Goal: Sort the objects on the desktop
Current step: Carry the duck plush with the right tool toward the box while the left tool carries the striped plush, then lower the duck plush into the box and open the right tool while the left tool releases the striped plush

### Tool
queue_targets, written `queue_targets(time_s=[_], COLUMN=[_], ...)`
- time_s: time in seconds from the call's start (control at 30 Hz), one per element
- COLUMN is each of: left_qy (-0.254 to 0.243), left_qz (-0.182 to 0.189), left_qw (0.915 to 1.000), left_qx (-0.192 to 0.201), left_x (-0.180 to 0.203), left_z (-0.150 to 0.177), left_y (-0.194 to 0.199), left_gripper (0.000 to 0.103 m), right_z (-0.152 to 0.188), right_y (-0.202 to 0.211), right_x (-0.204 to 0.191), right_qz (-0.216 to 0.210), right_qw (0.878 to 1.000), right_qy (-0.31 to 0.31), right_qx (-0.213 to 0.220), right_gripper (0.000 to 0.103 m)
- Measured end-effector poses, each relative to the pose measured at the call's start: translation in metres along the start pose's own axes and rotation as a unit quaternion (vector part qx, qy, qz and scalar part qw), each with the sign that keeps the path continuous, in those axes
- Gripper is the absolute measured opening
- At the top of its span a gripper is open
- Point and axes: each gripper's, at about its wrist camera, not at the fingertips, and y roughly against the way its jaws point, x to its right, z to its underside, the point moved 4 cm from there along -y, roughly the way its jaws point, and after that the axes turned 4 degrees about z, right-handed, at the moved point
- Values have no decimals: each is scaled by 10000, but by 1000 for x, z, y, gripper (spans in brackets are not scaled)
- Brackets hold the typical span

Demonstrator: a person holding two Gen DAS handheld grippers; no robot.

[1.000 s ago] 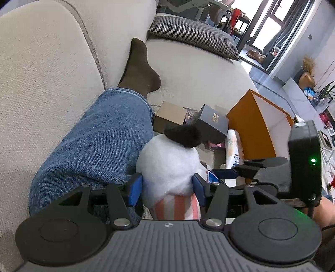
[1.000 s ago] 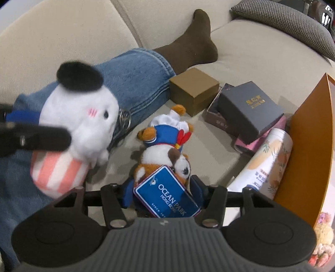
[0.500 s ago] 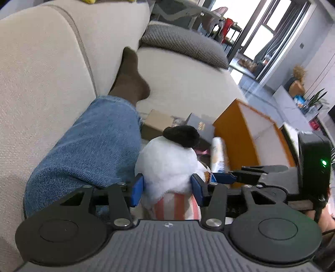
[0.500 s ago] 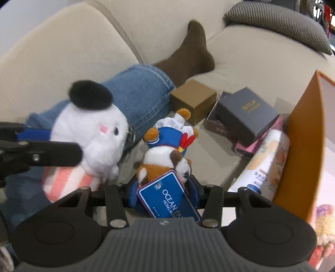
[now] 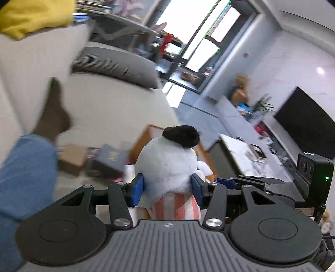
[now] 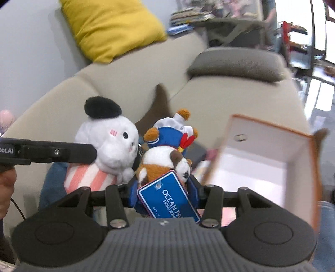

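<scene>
In the left wrist view a leg in blue jeans [image 5: 23, 177] fills the lower left, ending in a brown sock [image 5: 53, 117] on the beige sofa [image 5: 117, 108]. A yellow cushion [image 5: 35, 14] sits at the upper left and a grey checked pillow [image 5: 115, 62] lies further along the seat. Blurred boxes [image 5: 104, 159] lie on the seat left of centre. At centre, the left gripper [image 5: 167, 187] has its fingers [image 5: 137, 189] pinching a white plush with a black beret [image 5: 169, 165] at the waist, above its pink-striped body, held in the air. Behind the plush stands an orange box [image 5: 146, 134]; a dark television [image 5: 303, 123] hangs at the right.

In the right wrist view, the white plush appears centre left, gripped by the other tool's black finger. Just beside it, touching, the right gripper [image 6: 162, 192] pinches a brown-and-white sailor plush [image 6: 165, 159] upside down, with its blue "OCEAN PARK HONG KONG" tag [image 6: 167, 196] lying over the fingers [image 6: 193, 192]. To the right the orange box, white inside, stands open and appears empty.
</scene>
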Motion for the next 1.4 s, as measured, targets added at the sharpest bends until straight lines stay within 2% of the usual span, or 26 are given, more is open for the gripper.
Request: queue_targets(time_s=[0.17,0.33,0.5,0.73,0.9,0.97,1.1,1.23,1.4], left_qy=[-172,-46,463,1312,1537,1471,1140,482,-29], left_qz=[434,793,1202,1565,1371,1303,1002,577,223], left_qw=[9985,9944,9843,9640,9579,9590,9658,9734,9737], left_qx=[-299,-696,-1208,-1702,-2002,-2041,-2104,-2163,-2266], left_x=[31,47,40,14,-7,-6,1,12,28], left_z=[-2,8,24,45,60,60,60,64,69], left_y=[-48,-99,-151,-206,-227,-229,-225,-216,-214], left_gripper=[55,55,55,55,55,55,55,55,55], right_z=[5,18,35,53,62,63,64,65,66], right_y=[34,52,53,41,33,29,20,12,-8], right_x=[46,96,146,195,210,208,207,198,185], right_qz=[633,982,779,513,267,257,274,274,365], right_qw=[9977,9927,9858,9738,9690,9702,9721,9751,9738], right_qy=[-211,-702,-1455,-2136,-2352,-2283,-2140,-1849,-1419], right_qx=[148,-5,-305,-592,-703,-763,-917,-1195,-1738], right_gripper=[49,49,49,49,49,49,50,49,49])
